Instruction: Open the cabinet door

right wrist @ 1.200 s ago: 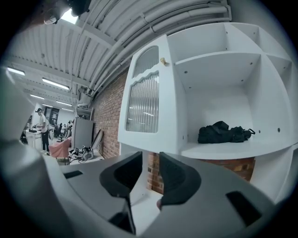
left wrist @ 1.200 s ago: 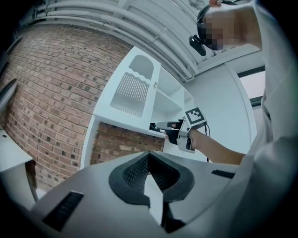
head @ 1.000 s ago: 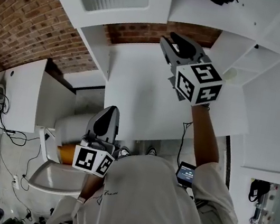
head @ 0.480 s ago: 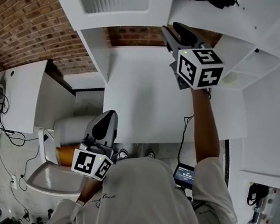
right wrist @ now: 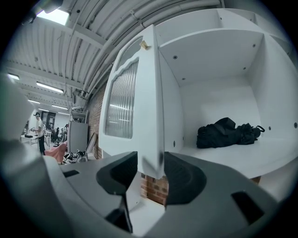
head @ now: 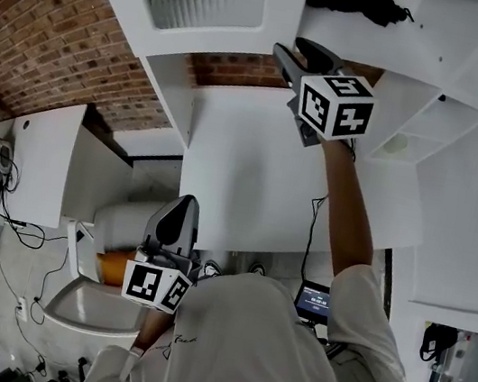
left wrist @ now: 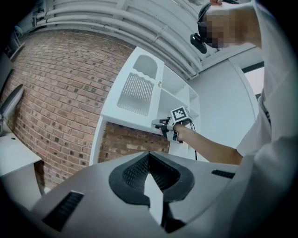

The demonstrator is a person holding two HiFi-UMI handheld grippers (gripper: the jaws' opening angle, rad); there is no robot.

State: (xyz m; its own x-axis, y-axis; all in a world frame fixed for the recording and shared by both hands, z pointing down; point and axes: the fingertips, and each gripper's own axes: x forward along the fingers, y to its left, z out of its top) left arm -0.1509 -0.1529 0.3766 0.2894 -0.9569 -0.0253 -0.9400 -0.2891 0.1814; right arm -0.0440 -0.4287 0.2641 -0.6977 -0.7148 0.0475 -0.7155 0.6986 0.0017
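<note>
Red brick wall (head: 40, 22) behind; ribbed white ceiling (right wrist: 79, 42) with strip lights (right wrist: 49, 87).

the right arm (head: 342, 215) stretches up and forward, nearly straight, with the right gripper (head: 304, 60) held level. its jaws have just been opening and stand apart either side of the cabinet door (right wrist: 139, 93) edge. the left gripper (head: 182, 212) sits low by the torso, level, jaws together, empty.

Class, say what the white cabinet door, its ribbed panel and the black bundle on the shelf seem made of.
White cabinet door: painted wood or board, probably; smooth matte faces. Ribbed panel: likely fluted glass, translucent. Black bundle: cloth; soft crumpled folds.
</note>
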